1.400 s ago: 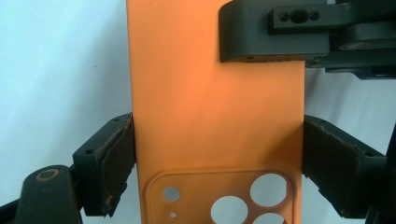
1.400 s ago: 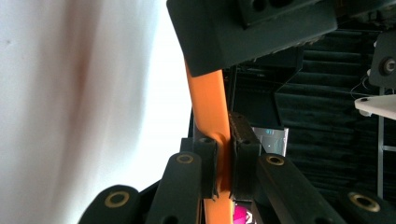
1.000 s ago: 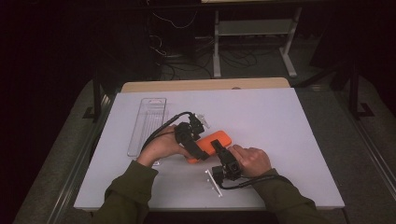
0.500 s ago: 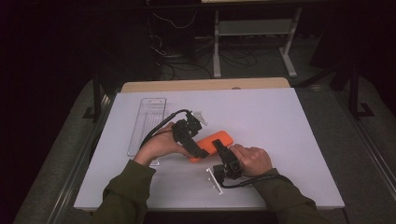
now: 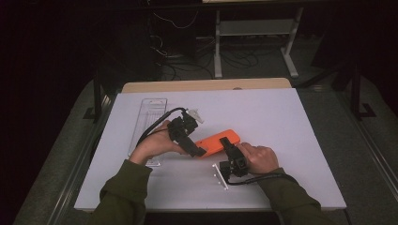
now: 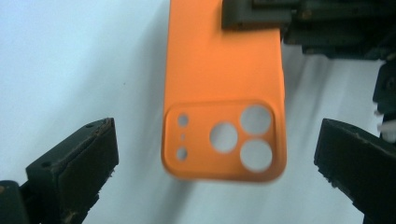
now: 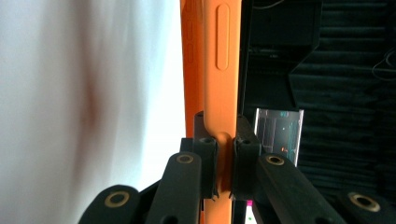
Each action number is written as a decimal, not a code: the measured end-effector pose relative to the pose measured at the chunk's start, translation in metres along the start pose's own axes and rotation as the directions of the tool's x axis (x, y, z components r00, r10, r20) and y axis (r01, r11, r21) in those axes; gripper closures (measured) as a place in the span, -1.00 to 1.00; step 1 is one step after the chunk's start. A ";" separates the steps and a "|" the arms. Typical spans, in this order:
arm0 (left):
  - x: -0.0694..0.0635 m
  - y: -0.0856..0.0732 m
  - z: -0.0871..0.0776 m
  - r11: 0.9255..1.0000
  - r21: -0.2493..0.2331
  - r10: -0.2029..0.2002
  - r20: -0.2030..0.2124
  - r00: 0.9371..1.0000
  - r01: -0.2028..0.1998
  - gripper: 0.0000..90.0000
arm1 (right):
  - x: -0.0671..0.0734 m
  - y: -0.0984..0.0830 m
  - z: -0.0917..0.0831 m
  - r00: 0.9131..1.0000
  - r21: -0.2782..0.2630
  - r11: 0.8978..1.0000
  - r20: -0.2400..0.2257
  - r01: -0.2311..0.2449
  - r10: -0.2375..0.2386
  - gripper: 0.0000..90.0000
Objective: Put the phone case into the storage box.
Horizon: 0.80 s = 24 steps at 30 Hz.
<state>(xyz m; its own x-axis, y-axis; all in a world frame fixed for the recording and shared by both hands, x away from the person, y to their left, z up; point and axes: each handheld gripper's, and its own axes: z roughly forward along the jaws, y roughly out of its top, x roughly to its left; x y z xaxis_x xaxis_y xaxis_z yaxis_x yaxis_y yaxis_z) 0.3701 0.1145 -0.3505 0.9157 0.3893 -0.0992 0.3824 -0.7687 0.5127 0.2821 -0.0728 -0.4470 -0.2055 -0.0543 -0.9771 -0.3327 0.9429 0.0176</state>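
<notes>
**benchrat:** Since the earlier shot the left gripper [image 5: 199, 151] has been spreading its jaws and has let go of the orange phone case [image 5: 218, 142]. In the left gripper view the case's camera end sits between the two black pads [image 6: 74, 158] with white showing on both sides, nothing touching.

**solderjoe:** And the right gripper [image 7: 224, 161]?

**benchrat:** Clamped on the case's long edge, holding it on its side just above the white table [image 5: 281, 122]. Both forearms come in low in olive sleeves, and the left hand [image 5: 152, 146] is angled toward the right hand [image 5: 258, 157].

**solderjoe:** What's the case like?

**benchrat:** Matte, rubbery-looking, rounded corners, with three big round lens holes and small ones beside them in a raised block. There's a long moulded button along the side.

**solderjoe:** Any containers?

**benchrat:** A clear plastic package [image 5: 148, 123] lies flat at the left. Can't tell if anything's inside.
</notes>
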 end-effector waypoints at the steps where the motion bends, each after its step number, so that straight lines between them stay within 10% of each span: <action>1: 0.001 0.000 -0.001 1.000 0.009 0.010 -0.003 1.000 -0.010 -1.00 | -0.001 -0.002 0.000 1.000 0.003 1.000 0.001 -0.002 0.002 0.82; 24: 0.002 -0.013 0.003 1.000 0.000 0.001 -0.056 0.998 -0.001 -0.98 | -0.010 -0.042 -0.011 0.976 0.090 0.980 -0.105 -0.180 0.189 0.81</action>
<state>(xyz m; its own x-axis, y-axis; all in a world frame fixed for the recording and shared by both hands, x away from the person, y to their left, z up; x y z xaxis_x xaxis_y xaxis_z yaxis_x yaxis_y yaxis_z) 0.3674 0.1241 -0.3602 0.9080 0.4160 -0.0505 0.3810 -0.7692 0.5131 0.2876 -0.1152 -0.4353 -0.3605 0.0904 -0.9284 -0.2060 0.9630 0.1737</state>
